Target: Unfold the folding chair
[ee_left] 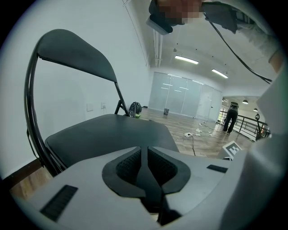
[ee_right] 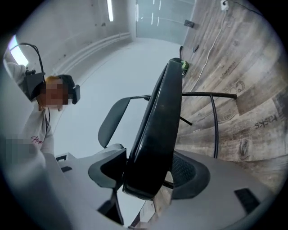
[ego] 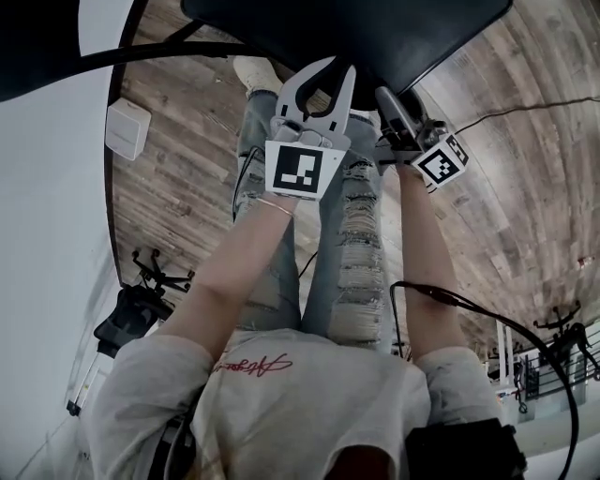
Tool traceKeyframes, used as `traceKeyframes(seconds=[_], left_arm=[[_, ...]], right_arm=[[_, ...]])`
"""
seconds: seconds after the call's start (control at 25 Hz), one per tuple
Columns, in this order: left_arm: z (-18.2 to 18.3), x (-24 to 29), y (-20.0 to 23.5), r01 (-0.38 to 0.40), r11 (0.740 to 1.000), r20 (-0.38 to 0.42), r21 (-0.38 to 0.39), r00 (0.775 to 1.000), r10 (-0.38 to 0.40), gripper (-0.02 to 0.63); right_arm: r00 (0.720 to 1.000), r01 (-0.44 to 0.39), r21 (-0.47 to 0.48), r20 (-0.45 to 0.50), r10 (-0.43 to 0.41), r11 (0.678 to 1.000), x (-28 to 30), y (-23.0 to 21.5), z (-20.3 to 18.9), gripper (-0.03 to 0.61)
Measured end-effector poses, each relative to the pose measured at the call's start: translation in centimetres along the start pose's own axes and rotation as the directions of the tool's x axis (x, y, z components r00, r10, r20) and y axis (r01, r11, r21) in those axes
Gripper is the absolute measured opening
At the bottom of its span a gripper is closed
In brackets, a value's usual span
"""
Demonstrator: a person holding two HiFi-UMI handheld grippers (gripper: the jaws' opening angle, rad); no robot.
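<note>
**Folding chair (ego: pixel 375 28) stands unfolded, its seat edge between the spread right fingers**

Head view: the chair's black seat (ego: pixel 412 42) fills the top of the picture, with its front edge turned toward the person. It stands over a floor (ego: pixel 187 187) of grey-brown wood planks. The left gripper (ego: pixel 339 67) points at that front edge. The right gripper (ego: pixel 398 105) is just beside it, at the seat's corner.

Left gripper view: the seat (ee_left: pixel 112 130) lies level, a smooth matte padded slab with rounded corners. It runs away from the camera to the backrest (ee_left: pixel 76 56), a curved dark panel upright on a thin black tube frame (ee_left: pixel 29 112). The left gripper's (ee_left: pixel 147 152) fingers, with ribbed dark pads, are drawn almost together. Only a thin slit is left between them, with nothing in it. The seat starts just beyond their tips.

Right gripper view: the seat (ee_right: pixel 162 112) shows edge-on, a thick glossy rounded band running up the picture. The backrest (ee_right: pixel 112 119) is to its left against a pale wall. A bent leg tube (ee_right: pixel 216 121) is to its right, over the planks. The right gripper's (ee_right: pixel 150 170) fingers stand wide apart on either side of the seat's edge. Floor shows between that edge and one pad, so they are not clamped on it.
</note>
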State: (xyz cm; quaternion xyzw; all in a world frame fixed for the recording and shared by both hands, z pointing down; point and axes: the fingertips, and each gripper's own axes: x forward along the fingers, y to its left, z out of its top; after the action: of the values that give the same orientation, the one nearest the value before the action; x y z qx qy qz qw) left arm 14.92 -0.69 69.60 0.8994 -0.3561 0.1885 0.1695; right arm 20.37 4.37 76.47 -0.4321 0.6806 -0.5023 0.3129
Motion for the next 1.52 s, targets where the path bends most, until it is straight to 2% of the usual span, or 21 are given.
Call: traceKeyframes(seconds=[0.08, 0.24, 0.36, 0.4, 0.44, 0.56, 0.64, 0.68, 0.72, 0.76, 0.84, 0.88, 0.96, 1.04, 1.12, 1.2, 1.24, 1.28, 1.32, 1.36, 1.52], left_arm=[[0.4, -0.3, -0.4, 0.009, 1.0, 0.015, 0.007, 1.0, -0.009, 0.055], [-0.2, -0.4, -0.3, 0.024, 1.0, -0.003, -0.008, 1.0, -0.024, 0.055], [-0.5, -0.7, -0.8, 0.046, 0.999, 0.01, 0.004, 0.999, -0.046, 0.055], [-0.7, -0.9, -0.8, 0.054, 0.999, 0.013, 0.003, 0.998, -0.054, 0.052], [-0.9, -1.2, -0.8, 0.06, 0.998, 0.015, 0.0, 0.998, -0.06, 0.051], [-1.4, -1.9, -0.7, 0.07, 0.998, 0.004, -0.002, 0.998, -0.07, 0.048], [-0.3, -2.3, -1.2, 0.08, 0.997, 0.016, -0.006, 0.997, -0.08, 0.044], [0.9, -2.7, -1.7, 0.09, 0.996, 0.034, -0.013, 0.995, -0.089, 0.043], [2.5, -3.2, -2.2, 0.101, 0.995, 0.062, -0.023, 0.993, -0.1, 0.041], [4.5, -3.9, -2.6, 0.115, 0.993, 0.096, -0.033, 0.989, -0.111, 0.041], [9.3, -5.6, -3.4, 0.144, 0.989, 0.171, -0.042, 0.976, -0.135, 0.04], [11.8, -6.9, -3.9, 0.158, 0.987, 0.202, -0.042, 0.968, -0.146, 0.04], [17.0, -10.3, -4.7, 0.183, 0.982, 0.254, -0.035, 0.952, -0.169, 0.04], [22.0, -14.0, -5.6, 0.203, 0.979, 0.295, -0.01, 0.936, -0.191, 0.04], [26.5, -17.5, -6.5, 0.221, 0.974, 0.329, 0.046, 0.918, -0.223, 0.04], [29.9, -20.4, -7.5, 0.229, 0.967, 0.354, 0.108, 0.9, -0.252, 0.04], [31.1, -21.5, -7.8, 0.225, 0.965, 0.358, 0.132, 0.897, -0.258, 0.04], [32.4, -22.4, -8.0, 0.217, 0.965, 0.37, 0.147, 0.893, -0.257, 0.04], [33.8, -23.2, -8.2, 0.204, 0.967, 0.397, 0.155, 0.883, -0.25, 0.04], [35.2, -24.1, -8.5, 0.192, 0.968, 0.429, 0.16, 0.87, -0.244, 0.04], [37.3, -27.0, -10.4, 0.191, 0.963, 0.474, 0.192, 0.841, -0.261, 0.04]], right_arm=[[0.999, 0.014, -0.01, -0.033, -0.015, 1.0, -0.2, -0.2, -0.2, 0.273], [0.998, 0.012, 0.038, 0.055, -0.014, 0.999, -1.7, -0.4, -0.4, 0.273], [0.995, 0.021, 0.019, 0.095, -0.023, 1.0, -4.3, -0.5, -0.2, 0.265], [0.994, 0.045, -0.007, 0.103, -0.044, 0.999, -5.2, -0.6, -0.1, 0.222], [0.991, 0.079, -0.041, 0.11, -0.075, 0.996, -5.8, -0.6, 0.0, 0.044], [0.985, 0.122, -0.114, 0.132, -0.107, 0.986, -6.6, 0.7, 0.7, 0.015], [0.984, 0.116, -0.187, 0.157, -0.087, 0.975, -6.3, 4.0, 2.4, 0.014], [0.984, 0.124, -0.263, 0.159, -0.083, 0.957, -5.9, 6.6, 3.4, 0.014], [0.984, 0.138, -0.371, 0.157, -0.085, 0.918, -5.3, 9.6, 4.4, 0.014], [0.983, 0.157, -0.495, 0.158, -0.089, 0.854, -4.5, 13.1, 5.5, 0.014], [0.978, 0.199, -0.708, 0.189, -0.089, 0.677, -2.8, 20.3, 7.5, 0.014], [0.975, 0.215, -0.775, 0.208, -0.081, 0.594, -2.1, 23.9, 8.3, 0.014], [0.972, 0.228, -0.858, 0.23, -0.052, 0.46, -0.9, 31.2, 9.6, 0.015], [0.973, 0.221, -0.904, 0.23, -0.02, 0.366, -0.1, 38.2, 10.7, 0.015], [0.978, 0.193, -0.936, 0.208, 0.02, 0.294, 0.5, 44.4, 11.2, 0.015], [0.982, 0.165, -0.953, 0.182, 0.043, 0.254, 0.8, 48.8, 11.4, 0.015], [0.982, 0.158, -0.951, 0.179, 0.054, 0.267, 0.9, 50.2, 11.7, 0.014], [0.981, 0.15, -0.942, 0.18, 0.074, 0.299, 1.0, 51.5, 12.1, 0.014], [0.978, 0.137, -0.933, 0.18, 0.103, 0.332, 1.1, 52.7, 12.5, 0.015], [0.977, 0.119, -0.93, 0.172, 0.127, 0.346, 1.1, 53.9, 12.6, 0.015], [0.987, 0.053, -0.957, 0.093, 0.129, 0.285, 0.4, 56.4, 10.8, 0.015]])
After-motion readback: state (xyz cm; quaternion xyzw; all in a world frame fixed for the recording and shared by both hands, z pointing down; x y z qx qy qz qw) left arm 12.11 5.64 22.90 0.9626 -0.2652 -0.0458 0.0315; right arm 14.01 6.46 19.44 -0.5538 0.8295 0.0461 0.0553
